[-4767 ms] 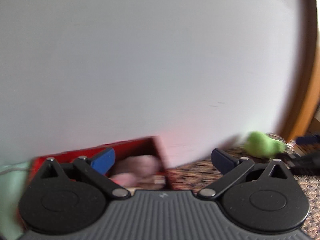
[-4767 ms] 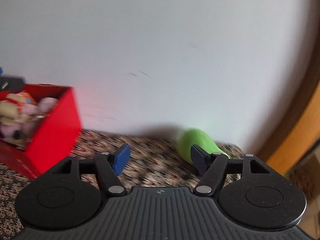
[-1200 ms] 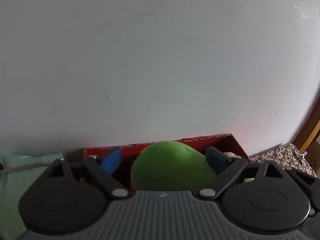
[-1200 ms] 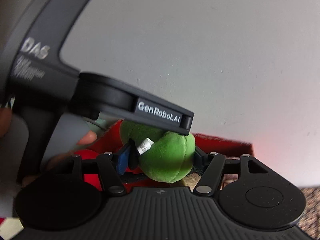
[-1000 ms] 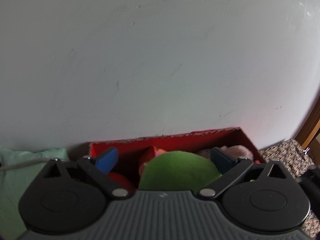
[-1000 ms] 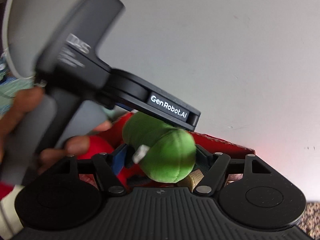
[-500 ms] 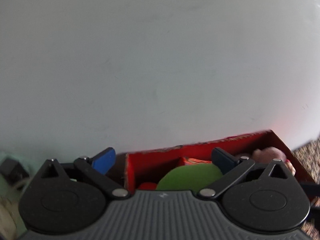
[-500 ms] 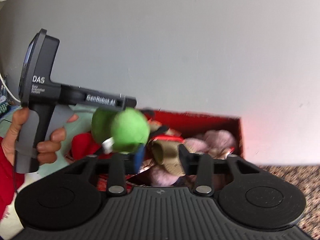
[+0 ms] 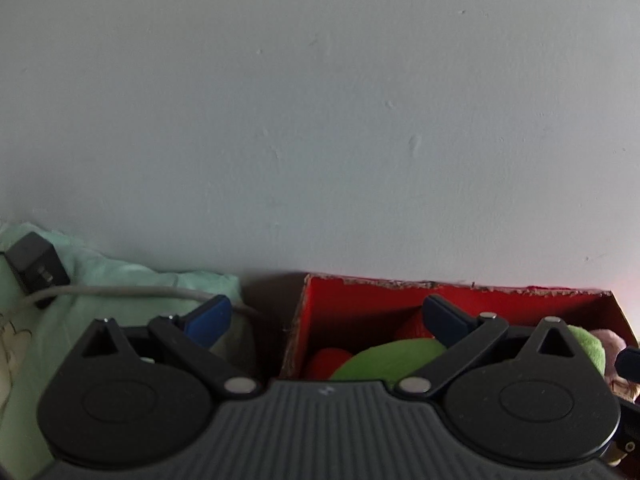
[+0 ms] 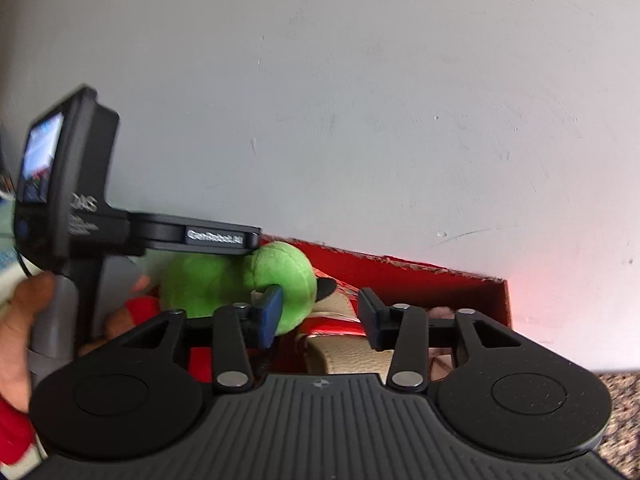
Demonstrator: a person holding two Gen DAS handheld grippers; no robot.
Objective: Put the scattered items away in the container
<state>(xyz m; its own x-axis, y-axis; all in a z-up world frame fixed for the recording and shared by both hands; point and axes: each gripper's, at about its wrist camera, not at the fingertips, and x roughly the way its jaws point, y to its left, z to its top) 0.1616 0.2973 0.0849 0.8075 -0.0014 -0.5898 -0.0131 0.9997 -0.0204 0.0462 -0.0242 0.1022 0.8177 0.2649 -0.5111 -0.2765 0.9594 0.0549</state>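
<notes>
— What do your tools look like from where you stand?

— My right gripper (image 10: 316,314) has a dark grey ribbed body with two round black discs, black link arms on silver pins, and two flat fingers; the left-hand pad (image 10: 269,312) is blue, the other one darker navy. My left gripper (image 9: 326,316) is built the same.

— Any markings?

— From the right camera I see the left tool side-on: a black casing with white lettering, blurred, above a grey handle. It carries a small lit screen (image 10: 39,156) at the back.

— And what are you wearing?

— A red sleeve (image 10: 12,424) with a white edge on my left hand (image 10: 18,344).
</notes>
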